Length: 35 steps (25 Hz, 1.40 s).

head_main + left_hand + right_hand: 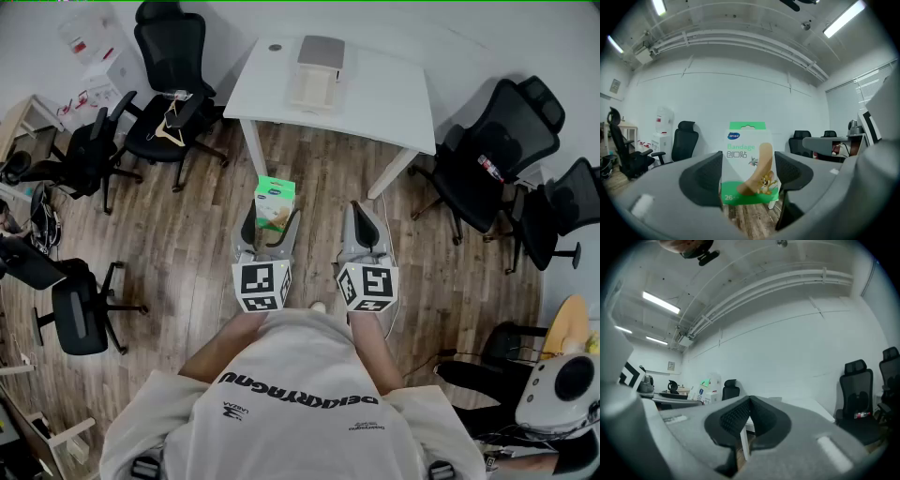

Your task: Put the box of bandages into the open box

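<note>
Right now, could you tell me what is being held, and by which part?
The left gripper clamps the green-and-white cardboard bandage box by its lower side edges; the right gripper is shut, empty.

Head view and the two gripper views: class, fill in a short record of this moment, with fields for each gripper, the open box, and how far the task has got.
left gripper: closed on the bandage box, which is held upright in the air
right gripper: jaws together, nothing between them
open box: on the white table, ahead of both grippers
task status: bandage box not yet in the open box
</note>
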### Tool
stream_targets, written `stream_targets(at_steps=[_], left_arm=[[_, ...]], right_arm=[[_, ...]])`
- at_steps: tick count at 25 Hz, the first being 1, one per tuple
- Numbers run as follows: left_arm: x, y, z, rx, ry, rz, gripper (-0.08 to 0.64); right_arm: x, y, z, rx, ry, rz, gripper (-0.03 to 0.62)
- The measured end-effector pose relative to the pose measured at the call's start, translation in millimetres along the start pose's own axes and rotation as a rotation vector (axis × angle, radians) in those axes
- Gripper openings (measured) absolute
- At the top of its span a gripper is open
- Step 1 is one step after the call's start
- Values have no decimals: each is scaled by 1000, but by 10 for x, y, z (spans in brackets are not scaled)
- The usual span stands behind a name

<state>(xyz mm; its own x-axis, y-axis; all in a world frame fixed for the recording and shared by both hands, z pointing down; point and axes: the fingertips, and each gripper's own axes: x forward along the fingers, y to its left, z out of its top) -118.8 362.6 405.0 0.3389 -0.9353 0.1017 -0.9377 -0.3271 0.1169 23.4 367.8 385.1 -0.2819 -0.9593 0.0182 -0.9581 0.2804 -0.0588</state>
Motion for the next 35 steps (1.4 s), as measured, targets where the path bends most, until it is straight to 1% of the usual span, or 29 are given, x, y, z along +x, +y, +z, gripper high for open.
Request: stream_targets(at_steps=[7,14,20,27,32,35], left_arm=[[-37,-173,-14,10,-9,18,356],[7,-353,-126,21,3,29,354],[19,-534,-114,32,-1,49,354],[-12,-797,-133,52,-26,73,354],[-11,-845,-153,37,-16,93,354],[10,-858,-159,41,-18,102,356]], right_arm=[[-147,-149,-71,24,20,28,-2],[-229,-344,-181,38,33,50,-2],[-300,-510,-161,43,31,71,-2],[-428,-688,-161,37,12,106,-2],[-476,-749,-152,34,10,125,-2],[-461,-778,-172,36,11,130,-2]])
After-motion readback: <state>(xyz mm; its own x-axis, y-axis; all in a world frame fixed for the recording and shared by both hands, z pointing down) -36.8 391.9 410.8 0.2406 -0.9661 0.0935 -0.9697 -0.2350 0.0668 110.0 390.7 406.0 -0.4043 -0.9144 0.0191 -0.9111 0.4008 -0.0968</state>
